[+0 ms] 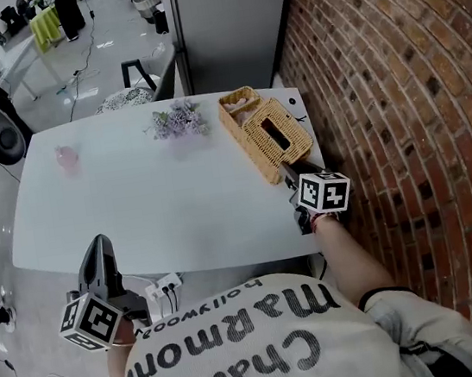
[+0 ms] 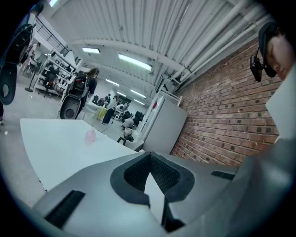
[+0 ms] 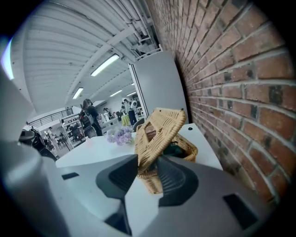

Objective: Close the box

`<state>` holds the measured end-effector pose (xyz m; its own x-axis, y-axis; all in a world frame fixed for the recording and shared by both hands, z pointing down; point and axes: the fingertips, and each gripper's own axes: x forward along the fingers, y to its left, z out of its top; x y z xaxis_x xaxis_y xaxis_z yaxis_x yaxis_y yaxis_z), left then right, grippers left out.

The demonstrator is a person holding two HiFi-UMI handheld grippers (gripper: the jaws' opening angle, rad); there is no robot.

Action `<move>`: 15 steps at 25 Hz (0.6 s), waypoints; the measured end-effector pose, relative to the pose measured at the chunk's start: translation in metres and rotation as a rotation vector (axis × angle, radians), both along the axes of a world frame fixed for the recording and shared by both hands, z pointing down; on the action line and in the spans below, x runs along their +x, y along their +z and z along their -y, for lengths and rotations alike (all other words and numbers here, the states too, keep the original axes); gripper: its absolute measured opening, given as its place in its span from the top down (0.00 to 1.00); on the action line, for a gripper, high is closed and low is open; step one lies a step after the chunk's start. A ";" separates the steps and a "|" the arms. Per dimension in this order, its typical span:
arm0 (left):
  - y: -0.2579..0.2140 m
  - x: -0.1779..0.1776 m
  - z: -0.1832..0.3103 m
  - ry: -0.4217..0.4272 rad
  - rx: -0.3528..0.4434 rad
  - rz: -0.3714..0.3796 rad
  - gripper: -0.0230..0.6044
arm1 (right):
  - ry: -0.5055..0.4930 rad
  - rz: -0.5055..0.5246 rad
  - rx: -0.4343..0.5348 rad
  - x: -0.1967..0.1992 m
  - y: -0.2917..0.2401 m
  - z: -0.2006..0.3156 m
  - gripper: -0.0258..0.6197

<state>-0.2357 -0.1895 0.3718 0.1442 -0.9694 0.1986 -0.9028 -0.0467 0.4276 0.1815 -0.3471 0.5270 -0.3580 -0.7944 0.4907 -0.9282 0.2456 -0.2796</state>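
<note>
A woven wicker box point(image 1: 268, 135) stands at the right end of the white table point(image 1: 152, 212), close to the brick wall. In the right gripper view its lid point(image 3: 157, 134) is tilted up over the basket body point(image 3: 187, 150), with something dark green inside. My right gripper point(image 1: 290, 180) is at the box's near end. Its jaws stand apart around the lid's lower edge point(image 3: 150, 171), and the pads do not visibly press on it. My left gripper point(image 1: 99, 246) hangs off the table's near left edge, shut with nothing in it point(image 2: 149, 159).
A bunch of purple flowers point(image 1: 178, 119) lies left of the box. A small pink object point(image 1: 67, 157) sits at the table's far left. The brick wall point(image 1: 394, 74) runs along the right side. A grey cabinet point(image 1: 230, 19) stands behind the table.
</note>
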 end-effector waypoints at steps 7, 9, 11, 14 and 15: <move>0.002 -0.001 0.002 0.012 0.017 -0.006 0.96 | 0.033 0.005 -0.016 0.002 0.000 -0.001 0.74; 0.001 -0.001 0.002 0.011 0.014 -0.008 0.96 | 0.047 -0.001 -0.020 0.003 -0.001 -0.001 0.73; 0.001 0.001 0.001 0.009 0.005 -0.009 0.96 | 0.063 -0.008 -0.022 0.004 -0.001 -0.001 0.73; 0.003 -0.003 0.000 0.013 0.008 -0.010 0.96 | 0.084 -0.019 -0.022 0.003 -0.001 -0.003 0.72; 0.003 -0.003 0.000 0.013 0.008 -0.012 0.96 | 0.090 -0.023 -0.022 0.003 -0.001 -0.003 0.72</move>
<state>-0.2391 -0.1898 0.3749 0.1588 -0.9691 0.1889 -0.8970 -0.0616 0.4378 0.1840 -0.3441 0.5258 -0.2738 -0.8119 0.5156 -0.9525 0.1548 -0.2622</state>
